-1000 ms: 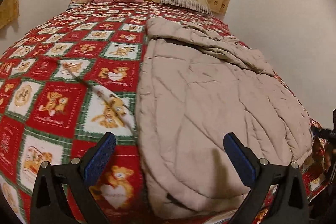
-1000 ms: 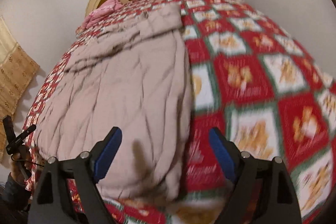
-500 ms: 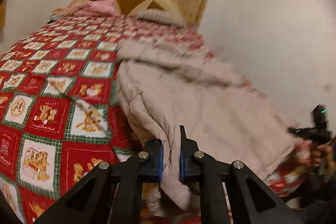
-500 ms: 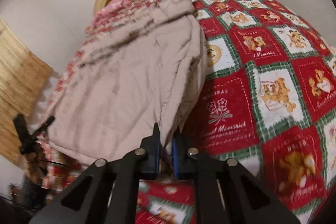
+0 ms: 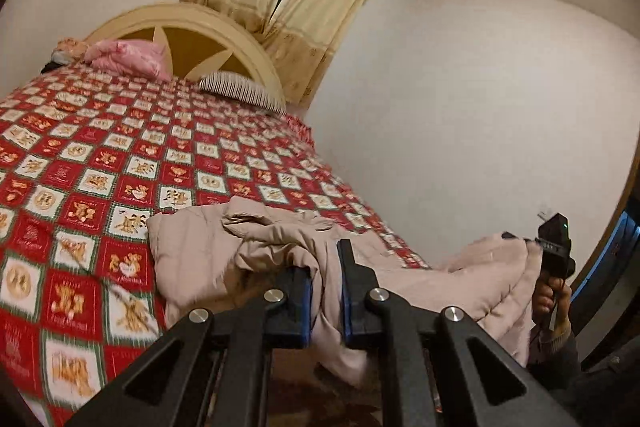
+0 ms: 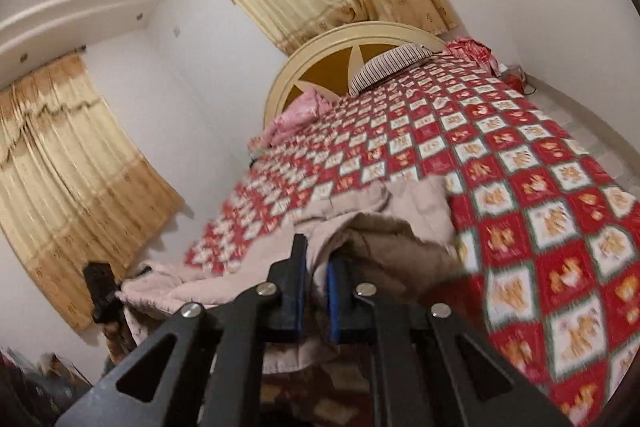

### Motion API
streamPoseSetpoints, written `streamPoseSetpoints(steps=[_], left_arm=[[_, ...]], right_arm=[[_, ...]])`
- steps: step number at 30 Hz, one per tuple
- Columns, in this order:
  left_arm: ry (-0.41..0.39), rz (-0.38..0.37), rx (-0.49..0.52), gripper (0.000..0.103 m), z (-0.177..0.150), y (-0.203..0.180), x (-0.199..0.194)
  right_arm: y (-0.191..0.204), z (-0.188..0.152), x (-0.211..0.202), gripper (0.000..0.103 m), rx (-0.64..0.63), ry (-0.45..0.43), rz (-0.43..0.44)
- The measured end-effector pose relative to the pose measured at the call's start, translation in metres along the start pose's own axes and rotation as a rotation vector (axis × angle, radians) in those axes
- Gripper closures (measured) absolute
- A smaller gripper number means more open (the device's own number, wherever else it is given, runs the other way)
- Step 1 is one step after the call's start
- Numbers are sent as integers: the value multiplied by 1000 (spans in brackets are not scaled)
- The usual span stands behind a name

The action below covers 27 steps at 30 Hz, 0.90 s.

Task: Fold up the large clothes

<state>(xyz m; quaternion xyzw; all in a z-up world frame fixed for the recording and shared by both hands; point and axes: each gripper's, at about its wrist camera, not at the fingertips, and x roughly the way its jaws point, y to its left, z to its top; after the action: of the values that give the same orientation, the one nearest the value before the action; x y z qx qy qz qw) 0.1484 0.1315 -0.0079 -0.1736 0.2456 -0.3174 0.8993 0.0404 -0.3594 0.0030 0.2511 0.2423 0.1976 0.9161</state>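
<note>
A bed (image 5: 120, 155) under a red teddy-bear quilt carries a beige padded garment (image 5: 192, 247), a striped pillow (image 5: 240, 91) and pink bedding (image 5: 124, 57).

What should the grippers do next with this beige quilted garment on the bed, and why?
Probably carry the lifted near edge forward toward the headboard. Both the left gripper and right gripper are shut on the beige garment, its near edge is raised off the bedspread, and the far part lies bunched.
</note>
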Motion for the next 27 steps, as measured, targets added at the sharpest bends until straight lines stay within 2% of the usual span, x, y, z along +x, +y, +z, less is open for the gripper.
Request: streamPoseSetpoints(steps=[2,4,8,13,14,15,16,17,20,23,27], left_arm=[[39,23,-1,92,14,18,28],[75,13,-24,88,24,34,44],[124,18,-181,82,48,75,69],[65,30,-233,77,68,102,58],[42,55,-230,71,71,105,54],[12,117,-212,64,75,106,50],[-17,183,-185,47,77,105,47],[-45,227,-159,41,77,102,47],[-37,293,-50,41,70,78,71],[42,323,169,41,48,23,123],[141,364,455,39,13,-29,194]], right_arm=[[-14,17,33,92,50,14,5],[-31,36,71,92,100,41,-9],[-71,67,136,92,195,70,-64],[-112,81,188,92,256,113,-152],[-122,82,201,92,268,126,-169],[-127,82,210,92,277,134,-184],[-132,81,217,92,283,139,-199],[-136,81,225,92,286,141,-211],[-151,78,256,92,313,155,-256],[-157,73,288,92,298,172,-323],[-151,71,311,92,226,159,-400]])
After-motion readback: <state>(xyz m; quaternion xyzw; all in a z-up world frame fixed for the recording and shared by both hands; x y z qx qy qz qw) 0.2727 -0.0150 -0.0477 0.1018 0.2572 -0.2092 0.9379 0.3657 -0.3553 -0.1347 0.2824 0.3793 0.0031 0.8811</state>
